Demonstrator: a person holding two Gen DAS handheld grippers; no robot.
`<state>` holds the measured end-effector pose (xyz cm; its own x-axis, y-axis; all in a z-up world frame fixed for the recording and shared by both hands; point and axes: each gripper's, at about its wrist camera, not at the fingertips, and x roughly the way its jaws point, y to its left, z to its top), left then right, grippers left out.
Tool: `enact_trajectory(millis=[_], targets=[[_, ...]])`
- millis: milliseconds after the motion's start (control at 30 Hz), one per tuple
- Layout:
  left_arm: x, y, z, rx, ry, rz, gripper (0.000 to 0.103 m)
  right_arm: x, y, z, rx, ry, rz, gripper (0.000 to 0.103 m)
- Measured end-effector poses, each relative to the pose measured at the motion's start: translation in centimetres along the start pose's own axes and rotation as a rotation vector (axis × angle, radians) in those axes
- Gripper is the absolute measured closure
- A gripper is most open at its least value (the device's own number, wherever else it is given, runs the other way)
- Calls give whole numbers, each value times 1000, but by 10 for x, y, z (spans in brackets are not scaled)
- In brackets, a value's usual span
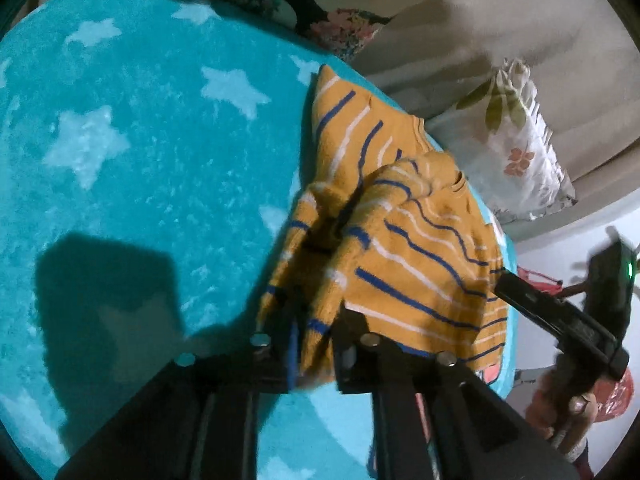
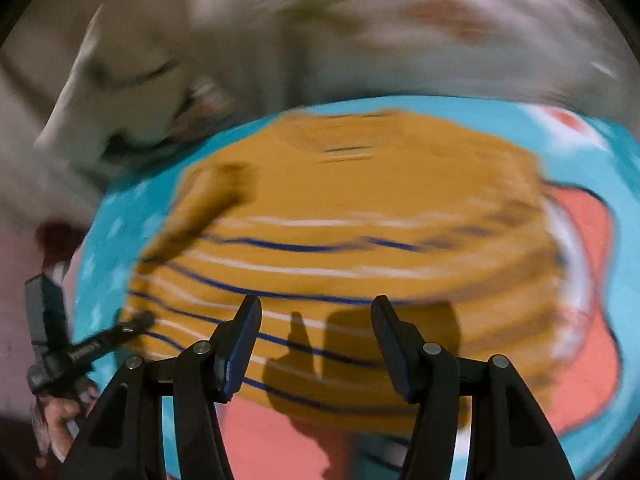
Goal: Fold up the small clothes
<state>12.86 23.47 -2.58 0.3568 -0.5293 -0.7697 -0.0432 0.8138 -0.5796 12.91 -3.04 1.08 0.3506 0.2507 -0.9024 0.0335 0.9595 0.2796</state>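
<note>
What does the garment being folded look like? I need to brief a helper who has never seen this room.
Find the round turquoise rug with pale stars beside the beige sofa. At its sofa-side edge lies a mustard-yellow knitted sweater with blue and white stripes, part of it pinched in the left gripper. It is the only garment on the rug.

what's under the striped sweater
The sweater lies on a turquoise star rug. A pink patch of rug shows at its hem; whatever lies beneath its middle is covered.
</note>
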Motion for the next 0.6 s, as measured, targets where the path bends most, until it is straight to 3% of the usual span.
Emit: enact_trajectory(millis=[100, 200, 367, 467, 500, 600], targets=[[-15, 1, -2, 9, -18, -6, 72, 43, 51, 21, -89, 69, 39, 40], [-44, 11, -11, 25, -72, 18, 64, 79, 83, 34, -115, 121, 52, 40], [-75, 45, -31, -38, -122, 54, 62, 110, 119, 61, -220, 78, -65, 33], [-84, 70, -42, -102, -122, 62, 62, 133, 137, 75, -269, 108, -167, 29], [-86, 77, -45, -123, -121, 67, 62, 141, 141, 79, -271, 122, -193, 24], [-92, 97, -50, -185, -123, 82, 62, 156, 151, 74, -292, 124, -289, 17]])
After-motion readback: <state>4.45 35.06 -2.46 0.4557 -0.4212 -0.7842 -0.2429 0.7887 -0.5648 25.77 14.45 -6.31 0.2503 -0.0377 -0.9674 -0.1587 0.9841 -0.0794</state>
